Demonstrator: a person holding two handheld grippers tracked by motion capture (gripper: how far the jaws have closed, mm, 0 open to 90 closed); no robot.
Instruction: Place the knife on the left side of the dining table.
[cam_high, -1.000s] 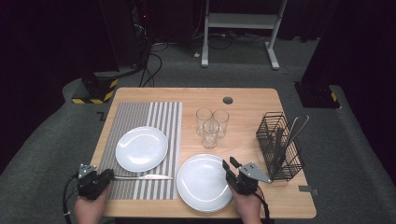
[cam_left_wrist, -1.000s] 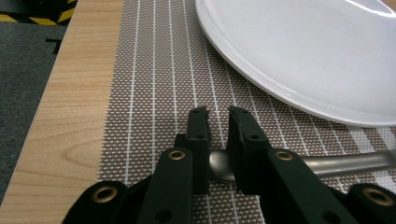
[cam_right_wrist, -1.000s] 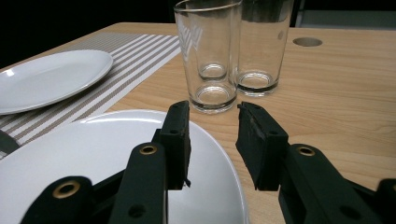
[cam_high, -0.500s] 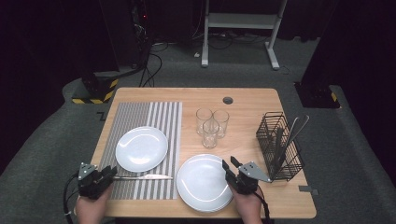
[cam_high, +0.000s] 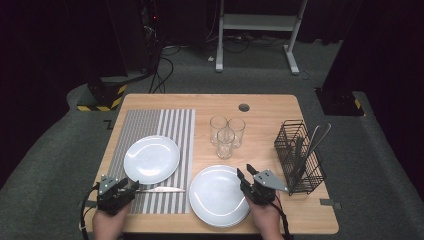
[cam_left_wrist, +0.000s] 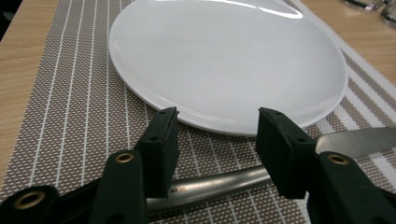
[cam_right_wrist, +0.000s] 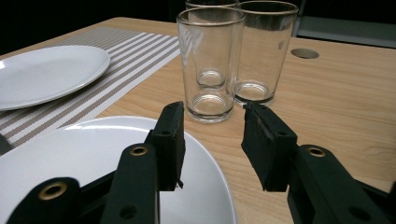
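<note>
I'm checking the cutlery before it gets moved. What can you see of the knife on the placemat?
The table knife looks like plain polished steel, with a rounded handle bearing small stamped lettering and a flat blade. It lies flat across the striped placemat, just in front of the smaller white plate, blade toward the larger plate. The left tool stands open over its handle, one jaw either side; actual contact can't be judged.

Knife (cam_high: 159, 189) — steel table knife, lying flat on the striped placemat (cam_high: 150, 120) near its front edge, handle toward the left, blade toward the large white plate (cam_high: 217, 195). Large plate — round, empty, resting flat on bare wood just right of the placemat
</note>
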